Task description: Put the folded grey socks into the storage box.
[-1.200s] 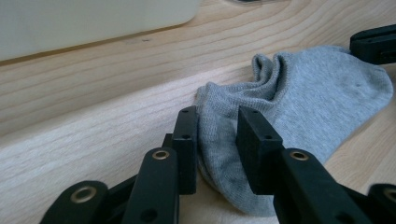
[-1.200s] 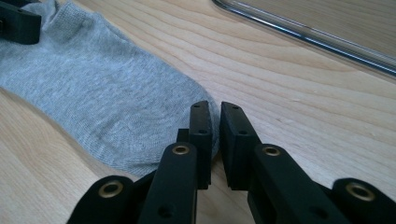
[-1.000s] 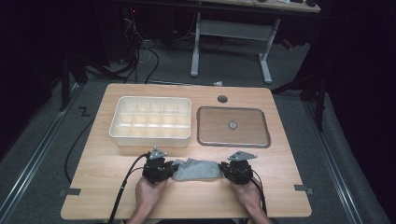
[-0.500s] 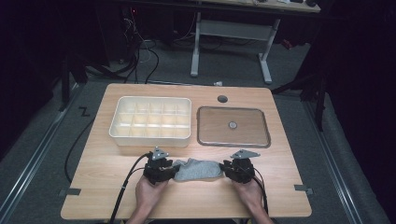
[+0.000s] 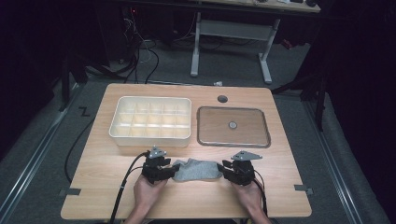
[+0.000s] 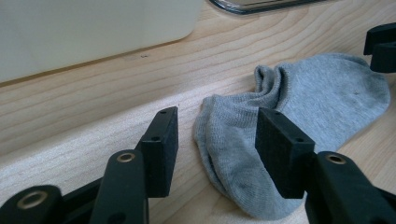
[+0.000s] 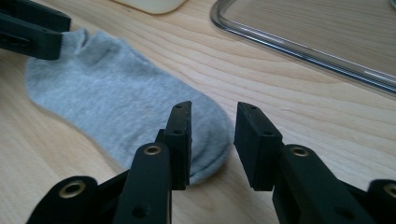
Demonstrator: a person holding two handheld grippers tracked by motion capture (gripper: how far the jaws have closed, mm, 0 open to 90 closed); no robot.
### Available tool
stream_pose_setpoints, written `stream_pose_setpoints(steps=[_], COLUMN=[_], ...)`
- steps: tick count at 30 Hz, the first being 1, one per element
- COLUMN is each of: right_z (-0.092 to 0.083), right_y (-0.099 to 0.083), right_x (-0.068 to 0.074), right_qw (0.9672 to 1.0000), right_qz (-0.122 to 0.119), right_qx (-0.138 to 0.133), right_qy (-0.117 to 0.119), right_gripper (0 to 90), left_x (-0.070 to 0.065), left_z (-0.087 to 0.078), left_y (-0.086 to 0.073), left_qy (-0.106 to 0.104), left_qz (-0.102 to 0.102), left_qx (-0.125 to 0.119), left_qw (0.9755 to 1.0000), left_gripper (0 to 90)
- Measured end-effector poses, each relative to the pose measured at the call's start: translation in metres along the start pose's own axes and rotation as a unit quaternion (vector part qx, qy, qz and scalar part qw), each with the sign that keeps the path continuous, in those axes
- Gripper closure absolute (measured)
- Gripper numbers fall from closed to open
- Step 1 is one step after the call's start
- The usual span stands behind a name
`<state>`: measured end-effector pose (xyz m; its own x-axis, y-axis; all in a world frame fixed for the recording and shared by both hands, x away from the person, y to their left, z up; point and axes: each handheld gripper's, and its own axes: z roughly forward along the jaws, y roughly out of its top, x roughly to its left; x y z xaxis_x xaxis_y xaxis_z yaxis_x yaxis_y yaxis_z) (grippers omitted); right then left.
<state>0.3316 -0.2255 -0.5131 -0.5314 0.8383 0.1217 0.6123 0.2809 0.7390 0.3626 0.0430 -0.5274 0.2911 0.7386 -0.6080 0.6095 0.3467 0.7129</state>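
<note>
- Left fingers (image 6: 161,149) had just been opening; sock (image 6: 299,121) cuff between them, unpressed.
- Right fingers (image 7: 180,140) likewise parting narrowly at the toe, apparently to release.
- Sock flat on counter (image 5: 280,163), before bin (image 5: 152,120) and tray (image 5: 233,127).

High view: overhead from the table's (image 5: 116,200) 6 o'clock edge, facing 12, far off | left gripper view: low, close, along the wood — toward 3 o'clock | right gripper view: low, close, toward 9 | shared — grey sock (image 5: 198,170) (image 6: 299,112) (image 7: 126,107).
</note>
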Motion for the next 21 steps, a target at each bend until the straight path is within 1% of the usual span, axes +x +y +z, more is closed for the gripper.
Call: stream_pose_setpoints(steps=[2,9,13,16,17,21], right_z=[0.001,0.010,0.014,0.017,0.018,0.022], right_y=[0.002,0.005,0.006,0.006,0.007,0.008], right_x=[0.007,0.023,0.030,0.035,0.036,0.043], right_qw=[0.9999,0.9993,0.9988,0.9984,0.9983,0.9978], right_qz=[-0.007,-0.019,-0.025,-0.030,-0.035,-0.041], right_qx=[-0.001,0.006,0.011,0.011,0.011,0.015], right_qy=[0.010,0.033,0.040,0.045,0.046,0.050], right_gripper=[69.0,72.0,73.5,74.5,75.0,76.5], left_x=[0.000,0.003,0.003,0.003,0.003,0.002], left_z=[0.001,0.002,0.003,0.004,0.005,0.006], left_y=[0.001,0.002,0.002,0.002,0.001,0.001], left_qy=[0.003,0.009,0.009,0.009,0.010,0.009], left_qz=[-0.006,-0.007,-0.008,-0.012,-0.011,-0.007], left_qx=[-0.001,0.005,0.004,0.004,0.005,0.008], left_qw=[1.0000,0.9999,0.9999,0.9999,0.9999,0.9999], left_gripper=[51.6,54.0,55.0,55.8,56.0,56.9])
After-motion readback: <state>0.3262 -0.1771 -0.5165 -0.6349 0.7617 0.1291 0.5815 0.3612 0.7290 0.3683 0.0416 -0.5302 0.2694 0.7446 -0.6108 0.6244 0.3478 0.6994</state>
